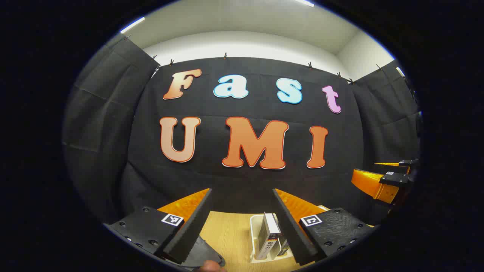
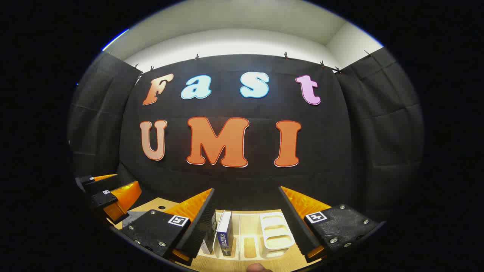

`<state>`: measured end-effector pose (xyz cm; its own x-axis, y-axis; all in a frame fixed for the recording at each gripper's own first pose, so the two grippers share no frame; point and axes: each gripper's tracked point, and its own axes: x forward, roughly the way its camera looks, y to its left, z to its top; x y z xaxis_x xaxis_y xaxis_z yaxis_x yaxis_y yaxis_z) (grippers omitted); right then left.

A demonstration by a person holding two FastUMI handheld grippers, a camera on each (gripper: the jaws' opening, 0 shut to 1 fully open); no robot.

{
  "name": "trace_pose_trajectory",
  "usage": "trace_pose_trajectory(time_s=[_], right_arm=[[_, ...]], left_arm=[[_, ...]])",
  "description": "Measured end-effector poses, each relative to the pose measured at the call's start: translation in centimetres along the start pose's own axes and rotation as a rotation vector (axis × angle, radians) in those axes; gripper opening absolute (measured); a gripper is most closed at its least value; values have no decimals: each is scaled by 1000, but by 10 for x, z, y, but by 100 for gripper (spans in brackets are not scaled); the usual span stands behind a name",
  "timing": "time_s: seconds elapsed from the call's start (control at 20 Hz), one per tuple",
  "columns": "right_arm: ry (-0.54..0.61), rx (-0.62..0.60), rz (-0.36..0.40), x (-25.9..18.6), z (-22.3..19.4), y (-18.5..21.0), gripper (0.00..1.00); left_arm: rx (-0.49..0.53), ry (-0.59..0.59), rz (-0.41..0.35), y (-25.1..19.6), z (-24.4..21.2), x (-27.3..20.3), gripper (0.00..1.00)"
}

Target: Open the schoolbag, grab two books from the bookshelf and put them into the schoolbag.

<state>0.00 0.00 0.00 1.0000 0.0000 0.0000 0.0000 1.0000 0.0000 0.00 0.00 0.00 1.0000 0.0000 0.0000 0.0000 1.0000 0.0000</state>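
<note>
Looking along the left tool (image 1: 242, 226) in the left gripper view, its two fingers spread wide from about 7 and 5 o'clock, released, with nothing between them and nothing pressed by either pad. Below the gap lies the wooden surface (image 1: 230, 238). At 6 o'clock, just inside the finger on the 5 o'clock side, a white bookshelf (image 1: 254, 238) stands on that surface with a book (image 1: 269, 236) upright in it, leaning a little; the finger crosses in front of the rack's edge, and I cannot tell whether they touch. At 7 o'clock, under the other finger, a dark curved piece, perhaps part of the schoolbag (image 1: 206, 257), shows at the rim, too cut off to be sure. A fingertip of the person (image 1: 211, 267) peeks in at the very bottom. At 3 o'clock the right tool (image 1: 382, 179) hangs well apart, its fingers parted.

In the right gripper view, the right tool (image 2: 245, 226) is likewise released, fingers wide apart and gripping nothing. Between them, at 6 o'clock, the white bookshelf (image 2: 278, 234) sits on the wooden surface (image 2: 151, 207), its slots toward 5 o'clock bare. An upright blue-spined book (image 2: 225, 234) stands just beside the finger on the 7 o'clock side, with another book (image 2: 208, 241) partly hidden behind that finger. At 8 o'clock the left tool (image 2: 107, 192) shows, fingers apart.
</note>
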Motion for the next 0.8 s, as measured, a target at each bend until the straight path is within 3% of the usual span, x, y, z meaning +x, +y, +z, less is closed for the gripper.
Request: trace_pose_trajectory(time_s=[0.25, 0.45, 0.8], right_arm=[[24, -4, 8, 4, -10, 1, 96], [58, -9, 18, 8, -25, -2, 96], [63, -4, 25, 13, -32, -13, 96]], left_arm=[[46, 12, 46, 4, -8, 2, 96], [28, 45, 3, -17, -24, 5, 97], [56, 47, 35, -19, -24, 6, 97]])
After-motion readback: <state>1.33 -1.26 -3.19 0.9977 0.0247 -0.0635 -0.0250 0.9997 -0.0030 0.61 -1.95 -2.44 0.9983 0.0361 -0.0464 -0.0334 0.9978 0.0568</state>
